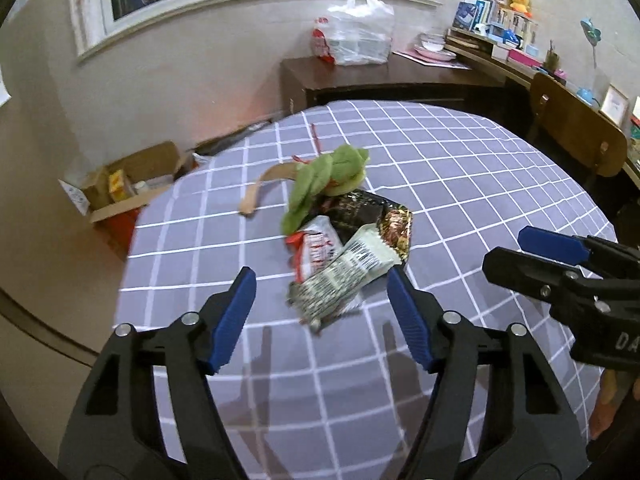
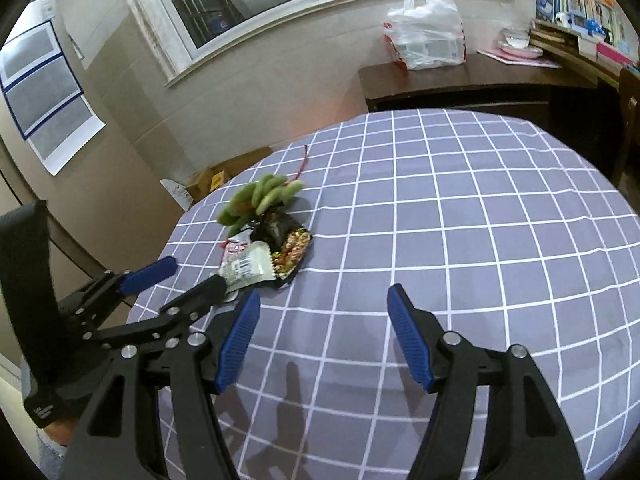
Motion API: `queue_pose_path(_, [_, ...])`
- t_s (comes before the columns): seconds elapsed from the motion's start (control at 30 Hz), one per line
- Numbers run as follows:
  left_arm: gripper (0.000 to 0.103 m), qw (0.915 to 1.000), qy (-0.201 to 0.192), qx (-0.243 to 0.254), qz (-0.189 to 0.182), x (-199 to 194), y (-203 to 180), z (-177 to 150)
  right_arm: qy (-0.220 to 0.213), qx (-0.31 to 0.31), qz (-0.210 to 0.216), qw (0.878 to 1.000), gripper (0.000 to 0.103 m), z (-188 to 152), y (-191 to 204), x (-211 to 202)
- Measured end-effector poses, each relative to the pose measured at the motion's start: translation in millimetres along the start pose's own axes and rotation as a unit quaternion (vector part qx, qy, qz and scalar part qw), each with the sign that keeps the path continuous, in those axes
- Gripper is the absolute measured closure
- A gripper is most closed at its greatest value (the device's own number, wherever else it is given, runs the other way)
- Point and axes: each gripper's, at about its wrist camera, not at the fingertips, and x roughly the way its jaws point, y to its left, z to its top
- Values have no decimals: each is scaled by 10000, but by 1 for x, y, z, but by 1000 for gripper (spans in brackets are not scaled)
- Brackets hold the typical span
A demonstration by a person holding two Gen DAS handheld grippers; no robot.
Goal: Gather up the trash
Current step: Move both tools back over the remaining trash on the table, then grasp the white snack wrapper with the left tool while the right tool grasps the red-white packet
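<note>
With both your left gripper (image 1: 322, 280) and right gripper (image 2: 323, 296) spread and empty, the wrappers (image 1: 352, 248) piled near the table's (image 1: 480, 184) left edge could scatter if you nudge them.

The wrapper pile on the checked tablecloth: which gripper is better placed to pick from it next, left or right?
Left, probably. The left gripper points at the wrapper pile, its open jaws flanking the nearest white wrapper. The right gripper is open over bare tablecloth, the pile off to its left.
</note>
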Motion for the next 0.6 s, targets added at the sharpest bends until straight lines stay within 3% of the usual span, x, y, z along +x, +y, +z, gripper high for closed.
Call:
queue_pose_path(0.03, [47,10000,69,13,-1,6,-1,1,16,9,17,10000,38,1,-2,2])
queue_pose_path(0.07, [58,9999,155,-5,-17,13,-2,2,34,7,31,10000,38,1,-2,4])
queue_pose_path(0.17, [63,9998,151,-123,-89,16,2,1,87,-4,69,9999,38,1,-1,11])
queue_pose_path(0.27, [80,9995,125,-231,-179,12,6,2,148,-4,104,9998,38,0,0,16])
queue_pose_path(0.37, [86,9993,82,-332,-172,8,10,1,189,-44,113,9997,38,0,4,19])
queue_pose_path(0.6, [88,9965,-236,-788,-119,-18,35,-10,320,-315,97,9989,38,3,31,17])
